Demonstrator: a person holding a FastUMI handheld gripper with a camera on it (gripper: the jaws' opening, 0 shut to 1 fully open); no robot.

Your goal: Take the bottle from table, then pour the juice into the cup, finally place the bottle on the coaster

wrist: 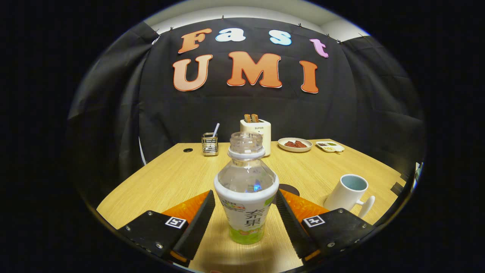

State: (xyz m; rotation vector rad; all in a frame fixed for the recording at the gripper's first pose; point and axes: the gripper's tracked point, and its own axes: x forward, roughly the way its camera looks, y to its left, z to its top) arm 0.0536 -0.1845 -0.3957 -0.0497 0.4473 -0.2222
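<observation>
A clear bottle [246, 197] with a white and green label and no cap stands upright on the wooden table [170, 178], between my fingers. My gripper [245, 193] has closed around it: the left fingertip [209, 199] and the right fingertip [282, 199] both meet the bottle's sides at the top of the label. The bottle's base rests on the table with its shadow under it. A white mug [346, 193] with a pale blue inside stands beyond the right finger, handle toward me. A dark round coaster [291, 188] peeks out just behind the bottle.
At the back of the table stand a metal holder [209, 144] with a straw, a cream toaster [259, 134] with two slices, a plate [295, 144] of reddish food and a small snack tray [330, 146]. A small dark hole [188, 150] sits far left.
</observation>
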